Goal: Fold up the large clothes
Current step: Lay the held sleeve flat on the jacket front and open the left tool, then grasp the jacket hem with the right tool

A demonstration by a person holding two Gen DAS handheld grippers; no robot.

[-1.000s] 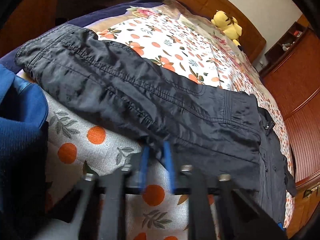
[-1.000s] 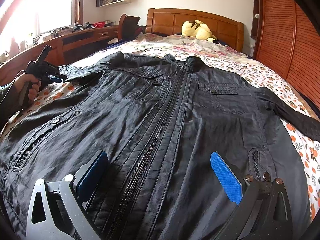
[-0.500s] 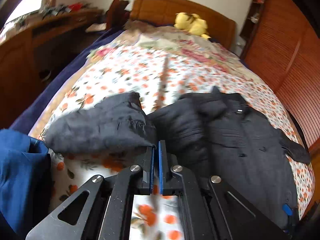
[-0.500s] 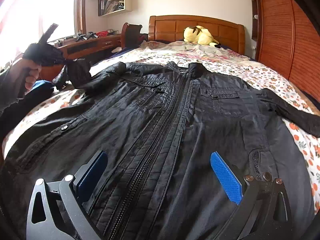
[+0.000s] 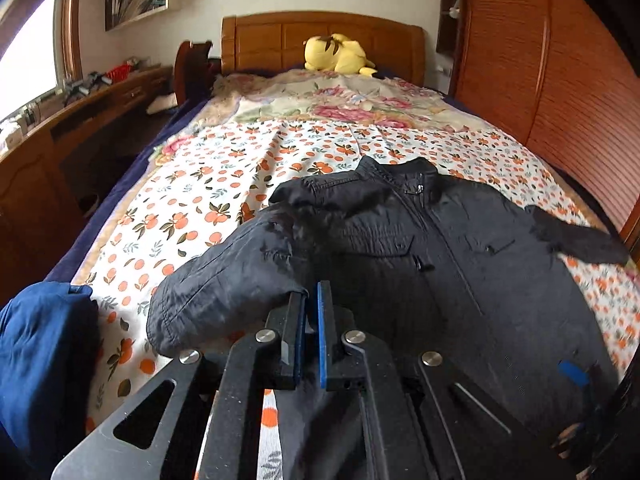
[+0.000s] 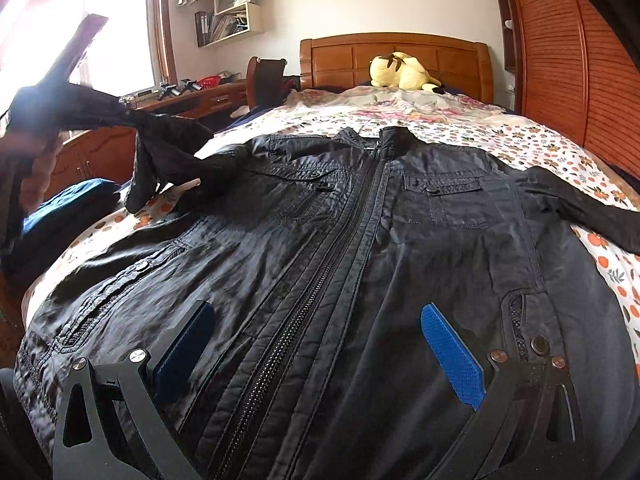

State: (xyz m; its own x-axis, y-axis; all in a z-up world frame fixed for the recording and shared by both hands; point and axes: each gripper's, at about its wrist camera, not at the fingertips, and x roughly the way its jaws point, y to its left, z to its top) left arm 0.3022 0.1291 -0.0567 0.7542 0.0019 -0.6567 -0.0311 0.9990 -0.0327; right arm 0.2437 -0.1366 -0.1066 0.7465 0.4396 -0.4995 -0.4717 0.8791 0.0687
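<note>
**A:** Black, slightly shiny fabric fills both views: your jacket (image 6: 360,280) lies front up on the bed (image 5: 280,152), zipped, collar toward the wooden headboard (image 5: 320,40) and hem at the foot edge where you stand.

**B:** And my left gripper (image 5: 311,336)?

**A:** Its blue-padded fingers are pressed almost together on the cuff end of one sleeve (image 5: 224,280). In the right wrist view that sleeve (image 6: 168,152) hangs lifted off the floral sheet, raised above the bed's window-side edge, its shoulder end joined to the jacket body.

**B:** My right gripper (image 6: 316,344)?

**A:** Spread wide, holding nothing. It sits low over the hem, one blue pad on either side of the zipper (image 6: 320,280); whether the pads touch the cloth, you cannot tell from here.

**B:** The other sleeve (image 6: 580,208)?

**A:** Flat on the sheet, stretched toward the edge by the slatted wooden wardrobe (image 6: 560,60).

**B:** Anything else near?

**A:** Folded blue cloth (image 5: 44,352) rests at the foot corner on the window side, just beside the lifted sleeve. Far off, a yellow plush toy (image 5: 338,54) lies against the headboard, well apart from the jacket.
</note>
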